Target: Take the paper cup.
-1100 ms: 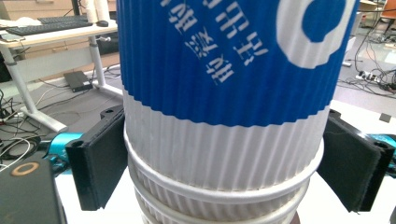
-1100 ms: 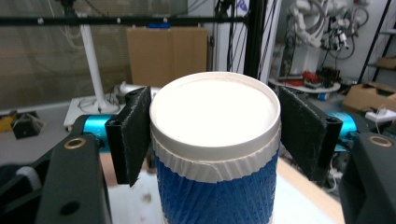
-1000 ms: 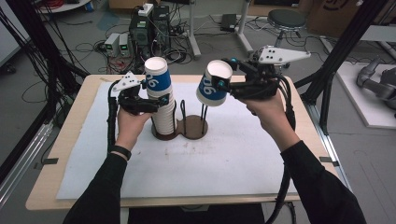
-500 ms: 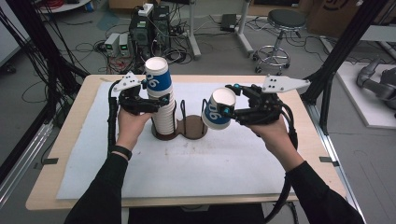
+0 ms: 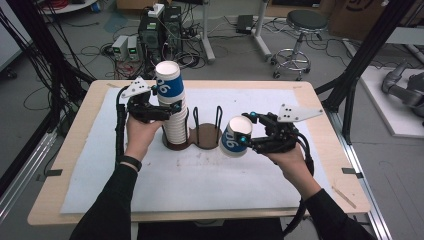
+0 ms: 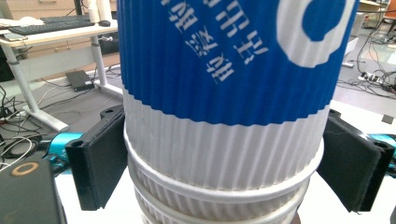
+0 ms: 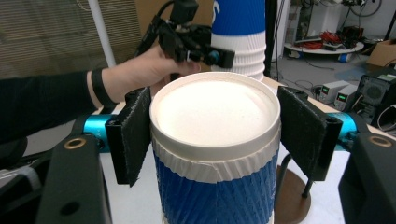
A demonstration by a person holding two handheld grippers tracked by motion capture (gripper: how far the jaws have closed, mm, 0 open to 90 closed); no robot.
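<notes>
On the white mat [image 5: 150, 185] covering the table [image 5: 75, 145], a brown two-ring cup holder [image 5: 200, 136] stood near the middle, with a stack of ribbed white-and-blue paper cups [image 5: 172, 107] rising from its left ring. The left gripper [image 5: 161, 111] had its black jaws on either side of that stack, just below the blue band; in the left gripper view the pads [image 6: 100, 154] sat right against the ribbed wall, though whether they pressed or only touched was hard to judge. The right gripper [image 5: 252, 137] was clamped on a single blue-and-white cup [image 5: 234, 137], held tilted above the mat just to the right of the holder's empty ring. Seen from the right gripper view, both pads [image 7: 135, 130] gripped that cup [image 7: 217, 154] just under its rim.
</notes>
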